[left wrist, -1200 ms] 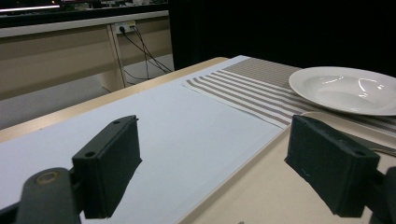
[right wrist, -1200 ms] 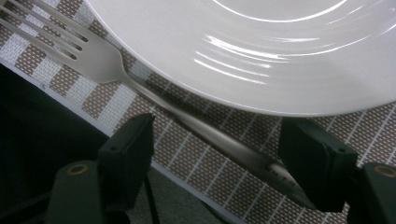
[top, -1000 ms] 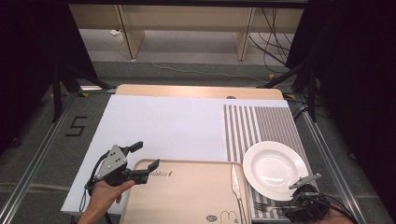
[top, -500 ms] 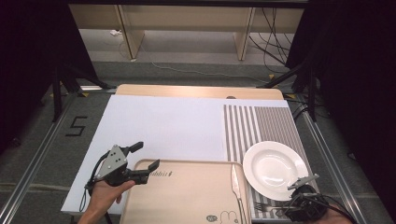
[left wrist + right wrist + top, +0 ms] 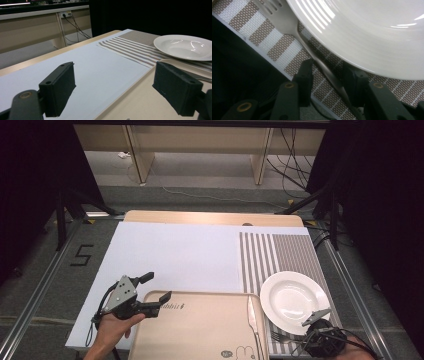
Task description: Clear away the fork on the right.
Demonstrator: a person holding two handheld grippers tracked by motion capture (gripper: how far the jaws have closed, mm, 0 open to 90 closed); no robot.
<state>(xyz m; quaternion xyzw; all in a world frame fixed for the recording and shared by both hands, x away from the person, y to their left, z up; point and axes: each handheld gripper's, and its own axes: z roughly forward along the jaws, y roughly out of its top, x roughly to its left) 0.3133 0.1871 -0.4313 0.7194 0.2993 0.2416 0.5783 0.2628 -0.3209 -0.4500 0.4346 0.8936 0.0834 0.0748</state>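
Note:
A steel fork [image 5: 284, 21] lies on the brown-and-white striped mat [image 5: 275, 255], its tines by the rim of a white plate [image 5: 294, 297]. My right gripper [image 5: 328, 72] points down at the mat's near edge. It straddles the fork's handle, and its jaws have just been closing. A small gap still shows on each side of the handle. In the high view the right gripper [image 5: 320, 340] sits just below the plate. My left gripper [image 5: 155, 288] stands open and empty at the far left corner of a tan tray [image 5: 200, 330]. One of its jaws is over the white sheet [image 5: 95, 65].
A table knife [image 5: 252, 317] lies along the right side of the tray. The plate [image 5: 185, 46] and striped mat [image 5: 130, 47] lie ahead of the left gripper. Metal rails run along both sides of the table, and cables lie on the floor beyond it.
In the high view the right gripper has shifted very slightly near the plate's edge. The left gripper and hand have stayed where they were.

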